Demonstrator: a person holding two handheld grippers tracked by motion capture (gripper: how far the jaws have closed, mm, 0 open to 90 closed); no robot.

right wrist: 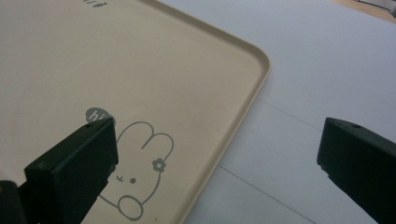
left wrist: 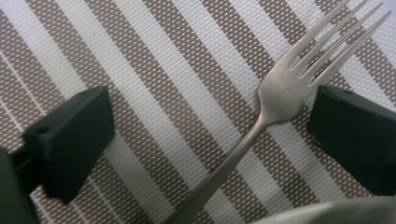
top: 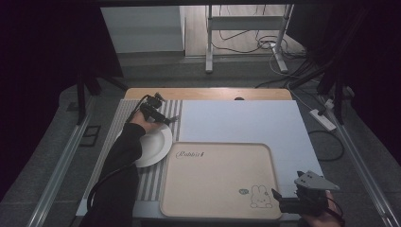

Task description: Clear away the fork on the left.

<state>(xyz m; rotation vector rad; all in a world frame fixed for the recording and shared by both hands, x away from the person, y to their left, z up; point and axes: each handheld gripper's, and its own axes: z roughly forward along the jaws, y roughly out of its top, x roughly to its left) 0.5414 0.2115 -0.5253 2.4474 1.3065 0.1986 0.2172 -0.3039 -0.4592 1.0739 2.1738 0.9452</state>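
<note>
A silver fork [left wrist: 280, 93] lies flat on the brown-and-white striped placemat [left wrist: 154, 93], its tines pointing to the upper right in the left gripper view. My left gripper [left wrist: 210, 112] is open and straddles the fork. The fork's head lies close beside one jaw and the other jaw stands well clear. From above, the left gripper [top: 169, 120] hovers low over the placemat [top: 151, 182], just behind a white plate [top: 156, 144]. My right gripper [top: 278, 199] is open with nothing between its fingers, over the near right corner of a beige tray [top: 213, 179].
The tray's rim [right wrist: 243, 107] curves past a printed rabbit [right wrist: 140, 177], with a pale blue table cover [right wrist: 317, 70] beyond it. The plate's rim [left wrist: 327, 214] shows just below the fork. A wooden table edge [top: 208, 93] and cables lie at the back.
</note>
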